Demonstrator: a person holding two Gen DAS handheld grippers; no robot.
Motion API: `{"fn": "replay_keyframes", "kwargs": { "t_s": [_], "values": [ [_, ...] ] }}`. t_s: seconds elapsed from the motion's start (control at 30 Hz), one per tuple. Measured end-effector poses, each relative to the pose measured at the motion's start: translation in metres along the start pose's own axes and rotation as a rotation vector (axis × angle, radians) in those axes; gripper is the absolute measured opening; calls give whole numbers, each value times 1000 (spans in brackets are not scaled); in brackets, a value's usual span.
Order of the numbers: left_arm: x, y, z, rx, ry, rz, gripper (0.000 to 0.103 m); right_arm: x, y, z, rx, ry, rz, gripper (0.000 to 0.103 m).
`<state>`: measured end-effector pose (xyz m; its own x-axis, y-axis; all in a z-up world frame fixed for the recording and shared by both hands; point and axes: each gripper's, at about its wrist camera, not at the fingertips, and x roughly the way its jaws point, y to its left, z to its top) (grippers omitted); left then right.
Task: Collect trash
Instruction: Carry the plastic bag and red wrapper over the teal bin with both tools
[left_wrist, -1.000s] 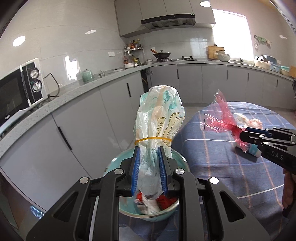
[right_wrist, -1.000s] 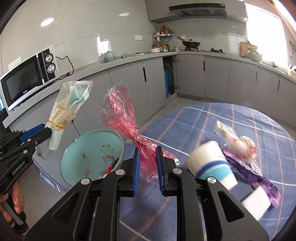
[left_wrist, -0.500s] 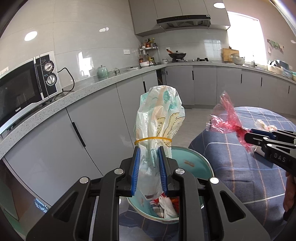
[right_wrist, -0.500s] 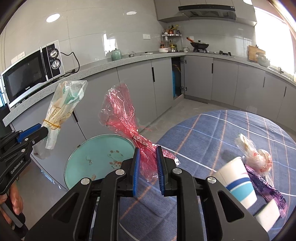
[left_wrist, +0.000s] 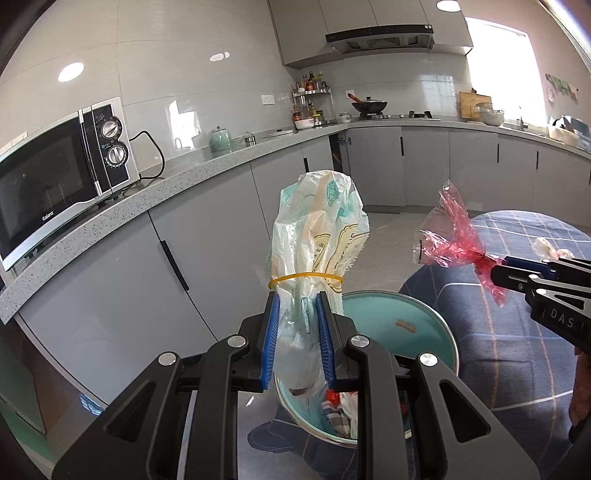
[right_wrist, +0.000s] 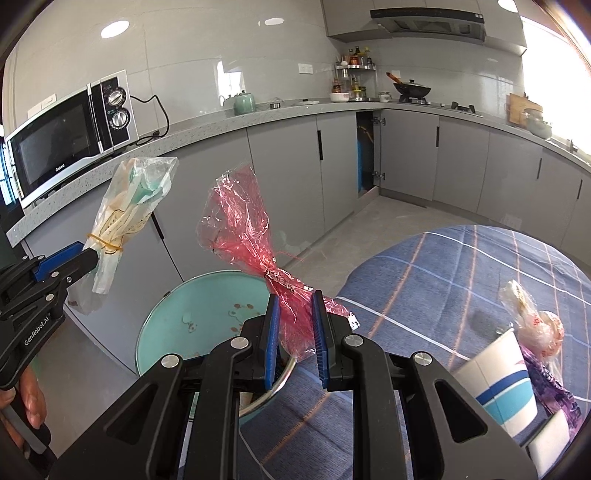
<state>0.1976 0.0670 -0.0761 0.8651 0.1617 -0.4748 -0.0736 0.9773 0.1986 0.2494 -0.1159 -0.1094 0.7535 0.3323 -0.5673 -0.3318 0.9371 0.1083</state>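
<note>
pale printed bag (left_wrist: 318, 236): rubber-banded, upright, above bin's left rim
red cellophane wrapper (right_wrist: 246, 229): crumpled, twisted, right of it
teal bin (left_wrist: 413, 325): open, wrappers inside, near table edge
paper cup (right_wrist: 498, 376): tilted, far right

The left gripper (left_wrist: 295, 339) hides most of the bin's (left_wrist: 424, 321) trash.

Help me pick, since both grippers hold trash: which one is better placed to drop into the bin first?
Probably left. The left gripper holds its banded bag over the open teal bin; the right gripper's red wrapper looks nearer the rim.
</note>
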Motion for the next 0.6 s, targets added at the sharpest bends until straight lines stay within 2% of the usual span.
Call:
{"fn": "replay_keyframes", "kwargs": {
  "t_s": [0.6],
  "values": [
    [10, 3, -2, -6, 16, 31, 21, 19, 15, 1, -21, 21, 11, 18]
  ]
}}
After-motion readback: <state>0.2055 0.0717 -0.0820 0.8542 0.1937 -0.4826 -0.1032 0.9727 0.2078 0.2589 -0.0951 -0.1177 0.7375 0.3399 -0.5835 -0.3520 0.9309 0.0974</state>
